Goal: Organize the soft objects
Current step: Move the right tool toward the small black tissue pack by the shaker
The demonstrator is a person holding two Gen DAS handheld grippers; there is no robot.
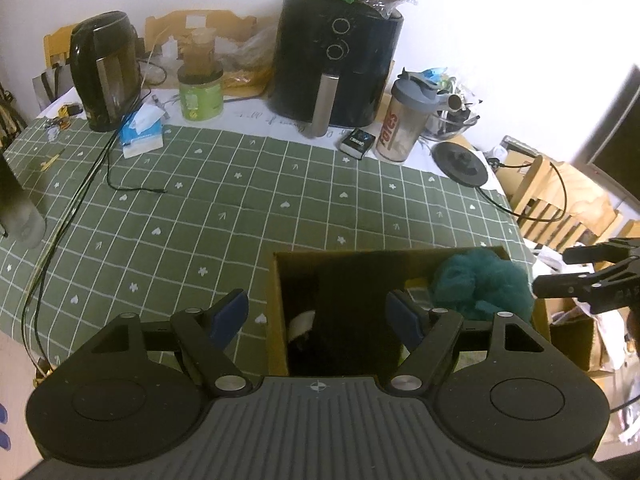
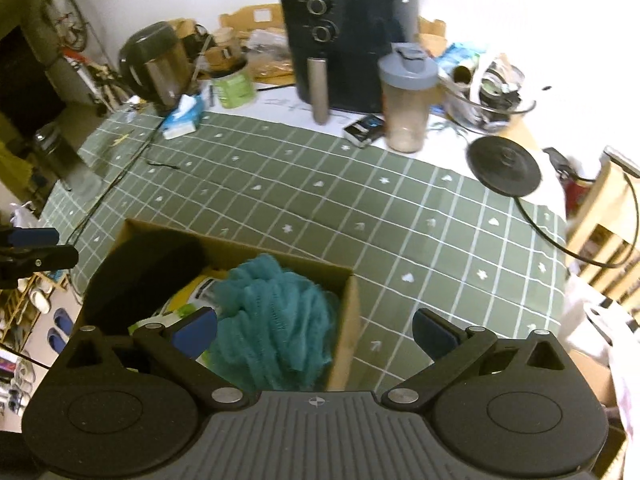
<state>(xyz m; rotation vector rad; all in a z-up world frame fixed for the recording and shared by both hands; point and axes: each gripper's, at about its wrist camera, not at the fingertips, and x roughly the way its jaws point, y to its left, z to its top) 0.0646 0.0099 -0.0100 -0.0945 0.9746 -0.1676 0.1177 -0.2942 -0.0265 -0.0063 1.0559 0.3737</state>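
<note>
1. Now, the left gripper (image 1: 318, 312) hangs over the cardboard box (image 1: 276, 300), its blue-padded fingers (image 1: 229, 316) spread wide with nothing between them.
2. Likewise, the right gripper (image 2: 314, 330) has its jaws spread and empty, above the box's right wall (image 2: 346, 332).
3. Inside the box, a teal mesh sponge (image 2: 272, 320) fills the 3 o'clock side, with a black soft item (image 2: 140, 272) at 9 o'clock and yellow-green packaging (image 2: 188, 300) between them.
4. From the left wrist view, the sponge (image 1: 480, 284) sits at 2 o'clock from the gripper, and the right gripper (image 1: 592, 276) shows at 3 o'clock, apart from the box.
5. Farther off at 12 o'clock on the green checked tablecloth (image 1: 200, 208) stand an air fryer (image 1: 336, 64), a kettle (image 1: 104, 68) and a shaker bottle (image 1: 404, 120).
</note>
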